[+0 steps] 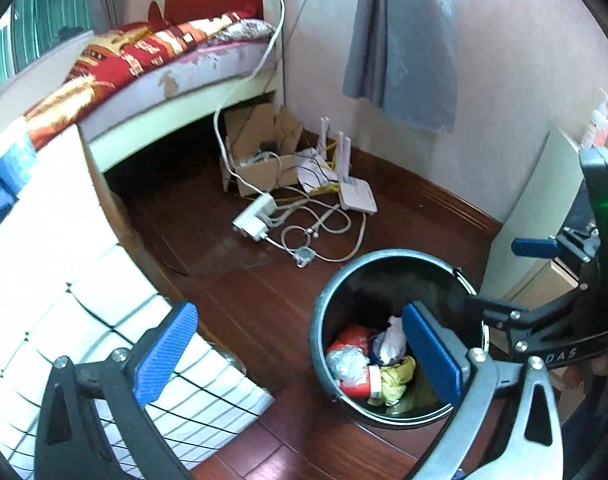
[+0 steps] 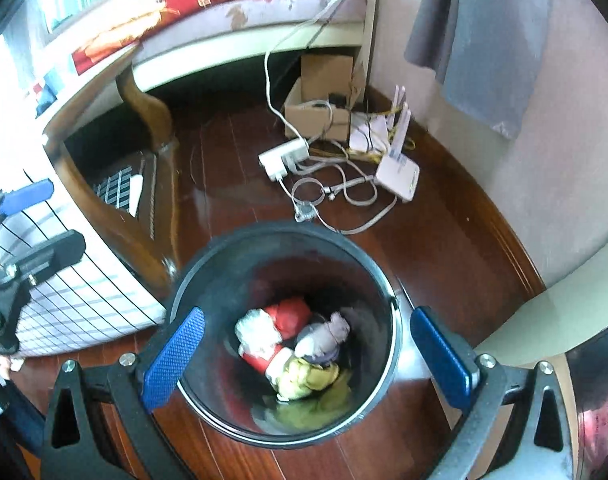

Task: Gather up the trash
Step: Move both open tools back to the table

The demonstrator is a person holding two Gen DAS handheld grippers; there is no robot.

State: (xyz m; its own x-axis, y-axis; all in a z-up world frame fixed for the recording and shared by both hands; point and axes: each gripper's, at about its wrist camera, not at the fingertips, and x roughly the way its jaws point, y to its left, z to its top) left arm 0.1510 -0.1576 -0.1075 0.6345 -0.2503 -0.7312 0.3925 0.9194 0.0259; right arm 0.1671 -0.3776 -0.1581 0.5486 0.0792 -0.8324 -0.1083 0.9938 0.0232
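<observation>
A black round trash bin (image 1: 324, 320) stands on the wooden floor; it also shows in the right wrist view (image 2: 192, 276). Inside lie crumpled trash pieces: red and white wrappers (image 2: 280, 320), a grey-white wad (image 2: 324, 336) and a yellow-green piece (image 2: 308, 376). The same trash shows in the left wrist view (image 1: 368, 364). My left gripper (image 1: 300, 352) is open and empty, above the floor just left of the bin. My right gripper (image 2: 308, 356) is open and empty, directly above the bin's mouth. The right gripper also shows in the left wrist view (image 1: 536, 280).
A bed with a red patterned blanket (image 1: 116, 56) and a white checked sheet (image 1: 104, 320) is on the left. A cardboard box (image 1: 260, 148), power strip (image 1: 256, 216), router (image 1: 356, 196) and tangled cables (image 1: 324, 236) lie by the wall. A grey cloth (image 1: 400, 40) hangs above.
</observation>
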